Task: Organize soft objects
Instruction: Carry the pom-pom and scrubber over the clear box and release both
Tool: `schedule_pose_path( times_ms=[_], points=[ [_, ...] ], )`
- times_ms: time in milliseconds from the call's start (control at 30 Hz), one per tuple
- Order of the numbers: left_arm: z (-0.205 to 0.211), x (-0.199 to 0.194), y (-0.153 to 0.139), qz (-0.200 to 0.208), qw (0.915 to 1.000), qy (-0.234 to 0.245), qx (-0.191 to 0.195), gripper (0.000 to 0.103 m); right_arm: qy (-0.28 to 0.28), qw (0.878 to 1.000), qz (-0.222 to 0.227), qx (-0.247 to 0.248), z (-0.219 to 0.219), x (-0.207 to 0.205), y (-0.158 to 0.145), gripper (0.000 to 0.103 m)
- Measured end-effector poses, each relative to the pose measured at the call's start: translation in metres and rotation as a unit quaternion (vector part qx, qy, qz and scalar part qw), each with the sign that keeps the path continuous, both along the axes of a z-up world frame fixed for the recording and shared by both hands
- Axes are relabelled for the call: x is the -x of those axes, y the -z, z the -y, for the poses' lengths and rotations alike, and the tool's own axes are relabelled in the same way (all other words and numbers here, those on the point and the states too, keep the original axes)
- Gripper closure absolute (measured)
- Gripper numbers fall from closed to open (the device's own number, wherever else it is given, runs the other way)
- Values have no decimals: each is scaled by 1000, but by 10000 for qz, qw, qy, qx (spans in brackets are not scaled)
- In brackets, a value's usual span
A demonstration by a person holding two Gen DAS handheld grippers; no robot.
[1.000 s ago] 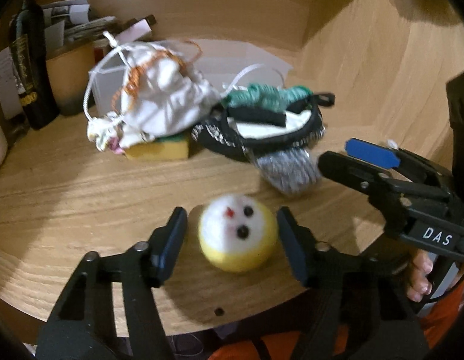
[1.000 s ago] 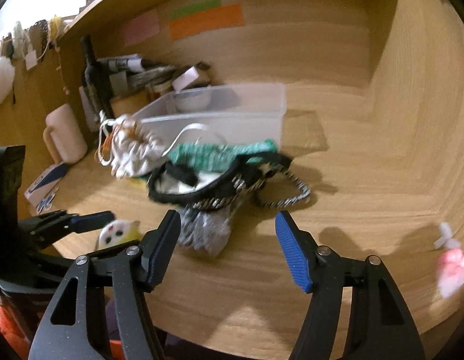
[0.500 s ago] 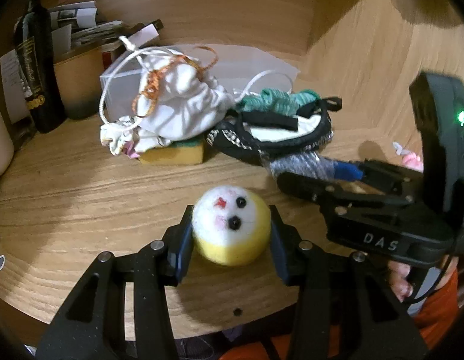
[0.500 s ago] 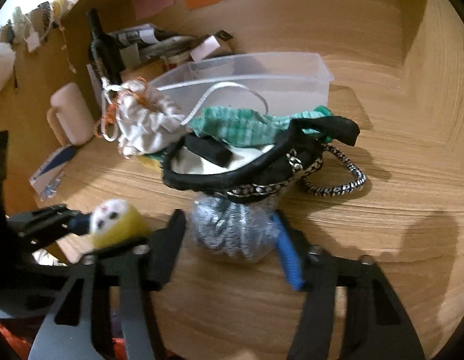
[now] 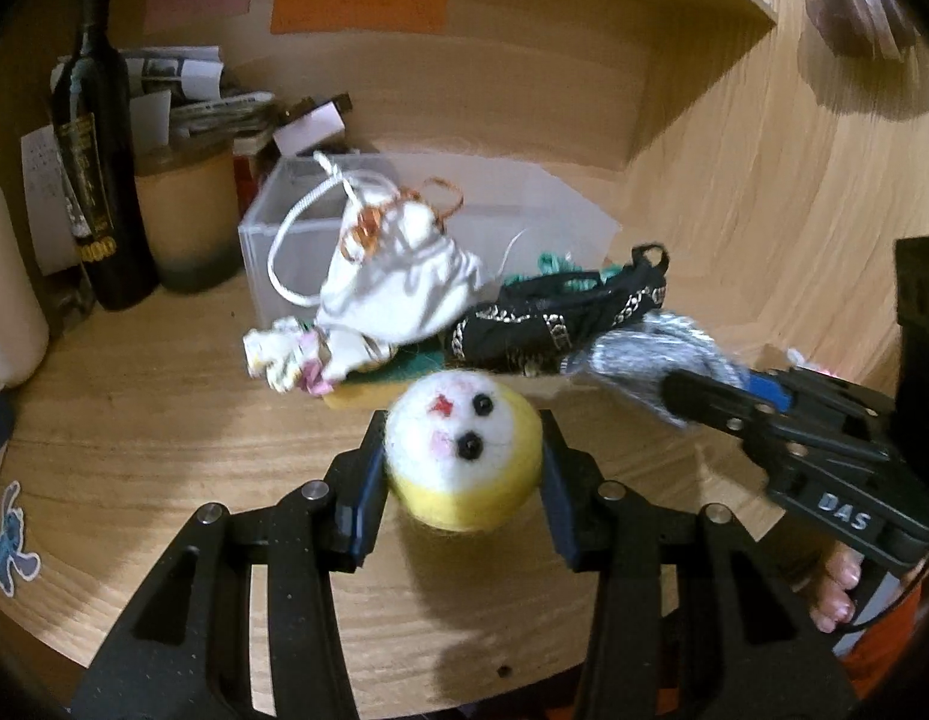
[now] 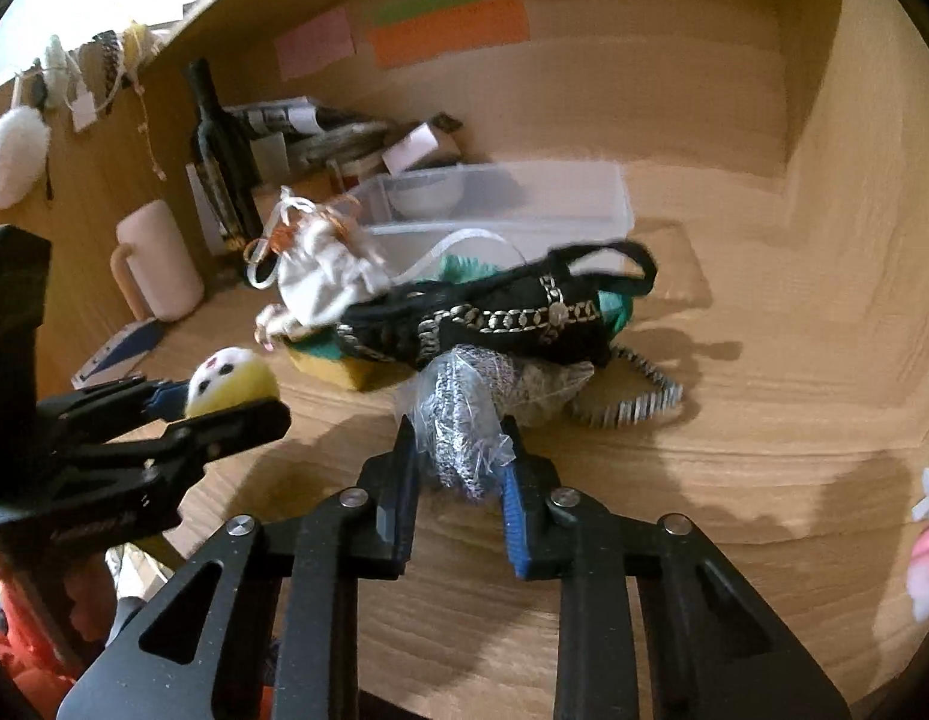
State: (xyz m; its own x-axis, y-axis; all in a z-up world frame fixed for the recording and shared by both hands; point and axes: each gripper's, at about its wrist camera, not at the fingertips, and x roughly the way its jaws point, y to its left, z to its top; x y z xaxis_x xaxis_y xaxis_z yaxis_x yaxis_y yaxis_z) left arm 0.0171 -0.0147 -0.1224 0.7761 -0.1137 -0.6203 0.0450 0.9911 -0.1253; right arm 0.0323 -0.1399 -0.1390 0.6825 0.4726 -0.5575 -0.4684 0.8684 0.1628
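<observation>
My left gripper (image 5: 461, 468) is shut on a yellow and white felt ball with a face (image 5: 461, 459) and holds it above the wooden desk; the ball also shows in the right wrist view (image 6: 233, 381). My right gripper (image 6: 458, 468) is shut on a silver mesh scrubber in clear wrap (image 6: 464, 414), seen from the left wrist view (image 5: 644, 360) too. Behind lie a white drawstring pouch (image 5: 398, 288), a black chain-trimmed bag (image 6: 494, 318), green knit fabric (image 6: 464, 270) and a yellow sponge (image 6: 338, 366). A clear plastic bin (image 6: 524, 198) stands behind the pile.
A dark bottle (image 5: 95, 180), a tan cup (image 5: 185, 216), papers and a beige mug (image 6: 158, 264) crowd the back left. A pink soft item (image 6: 923, 570) lies at the far right. A chain strap (image 6: 638, 402) trails right of the pile. The desk's front edge is just below both grippers.
Both grippers closed from open: the left onto the felt ball, the right onto the silver scrubber. Both objects have since risen slightly off the desk.
</observation>
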Motion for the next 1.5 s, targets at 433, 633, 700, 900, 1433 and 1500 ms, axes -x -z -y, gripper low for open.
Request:
schedule_pose_path(
  times_ms=[433, 633, 700, 900, 1433, 1500],
  points=[
    [-19, -12, -32, 535, 9983, -206, -84, 58, 192, 9968, 758, -146, 14, 15, -43, 82],
    [-32, -22, -38, 600, 9978, -271, -58, 58, 278, 9944, 993, -236, 18, 14, -57, 82],
    [-36, -26, -41, 611, 9977, -281, -60, 58, 322, 9937, 1053, -217, 16, 10, -61, 82],
    [-45, -38, -62, 801, 9960, -339, -209, 58, 300, 9927, 1161, -162, 8, -9, -69, 82],
    [-70, -115, -94, 743, 9965, -254, -280, 58, 163, 9924, 1209, 173, -21, -82, -90, 82],
    [-72, -130, -90, 602, 9973, -255, -334, 58, 144, 9931, 1142, 214, -24, -93, -90, 82]
  ],
)
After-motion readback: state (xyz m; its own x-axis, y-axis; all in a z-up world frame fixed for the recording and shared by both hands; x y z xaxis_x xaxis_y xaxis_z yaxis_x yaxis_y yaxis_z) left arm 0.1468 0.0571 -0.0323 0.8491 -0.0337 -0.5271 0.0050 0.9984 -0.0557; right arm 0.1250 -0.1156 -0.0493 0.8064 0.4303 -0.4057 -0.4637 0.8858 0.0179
